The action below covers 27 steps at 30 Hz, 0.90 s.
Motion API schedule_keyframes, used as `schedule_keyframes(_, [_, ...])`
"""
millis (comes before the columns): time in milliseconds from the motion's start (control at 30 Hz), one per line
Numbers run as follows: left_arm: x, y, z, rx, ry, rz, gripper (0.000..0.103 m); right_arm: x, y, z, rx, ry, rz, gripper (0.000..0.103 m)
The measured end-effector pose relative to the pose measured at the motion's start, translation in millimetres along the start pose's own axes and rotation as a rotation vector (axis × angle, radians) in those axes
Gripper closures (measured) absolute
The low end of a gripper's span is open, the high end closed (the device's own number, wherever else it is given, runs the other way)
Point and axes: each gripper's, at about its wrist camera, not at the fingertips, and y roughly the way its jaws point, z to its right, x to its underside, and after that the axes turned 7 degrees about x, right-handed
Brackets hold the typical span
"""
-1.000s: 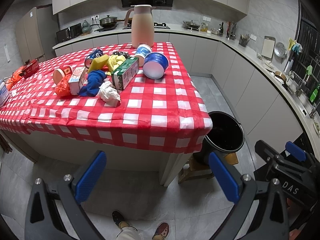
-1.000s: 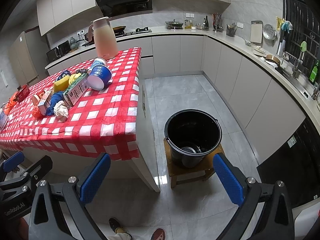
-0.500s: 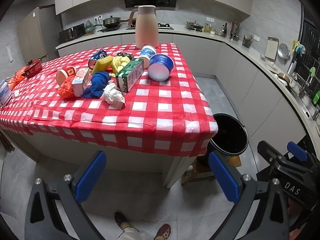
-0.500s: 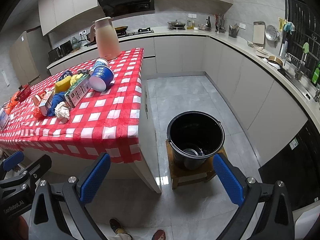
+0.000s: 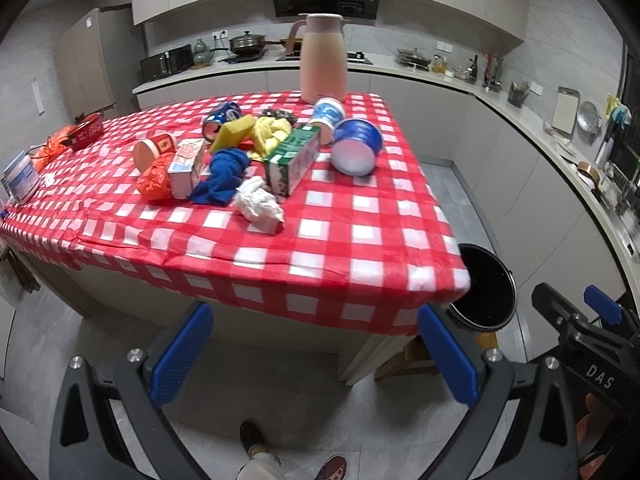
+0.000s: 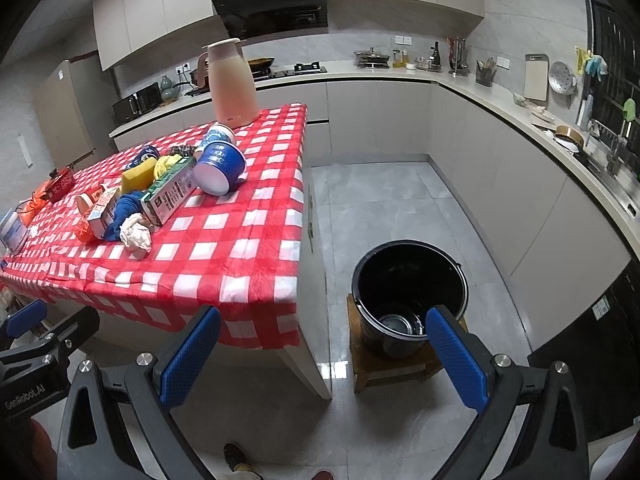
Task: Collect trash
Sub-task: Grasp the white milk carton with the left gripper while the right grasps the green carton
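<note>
Both the left tongs and the right tongs hang released and empty, short of the desk. Beyond them, the trash pile lies mid-desk, well apart. The black bucket stands on a stool beside the desk.

Both grippers have moved closer to the table, trash untouched.

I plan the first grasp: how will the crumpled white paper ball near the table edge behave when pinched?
The crumpled white paper ball probably is light and crushes easily, given its loose folds. It should not roll far. Both grippers are open.
</note>
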Motion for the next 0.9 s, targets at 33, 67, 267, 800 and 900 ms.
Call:
schedule_keyframes(33, [-2, 2, -4, -0.004, -0.007, -0.001, 0.000, -2, 2, -3, -0.003, -0.002, 0.000, 0.000])
schedule_keyframes(67, [-4, 4, -9, -0.008, -0.013, -0.001, 0.000, -4, 4, -6, -0.007, -0.005, -0.001, 0.000])
schedule_keyframes(267, [-21, 18, -38, -0.021, -0.033, -0.002, 0.000, -17, 18, -33, -0.023, -0.016, 0.004, 0.000])
schedule_keyframes(800, [-93, 87, -130, 0.003, -0.028, -0.057, 0.001, -74, 80, -135, -0.017, 0.023, -0.036, 0.000])
schedule_keyframes(900, [-105, 101, -144, 0.014, -0.016, -0.059, 0.006, -83, 89, -155, -0.019, 0.032, -0.035, 0.000])
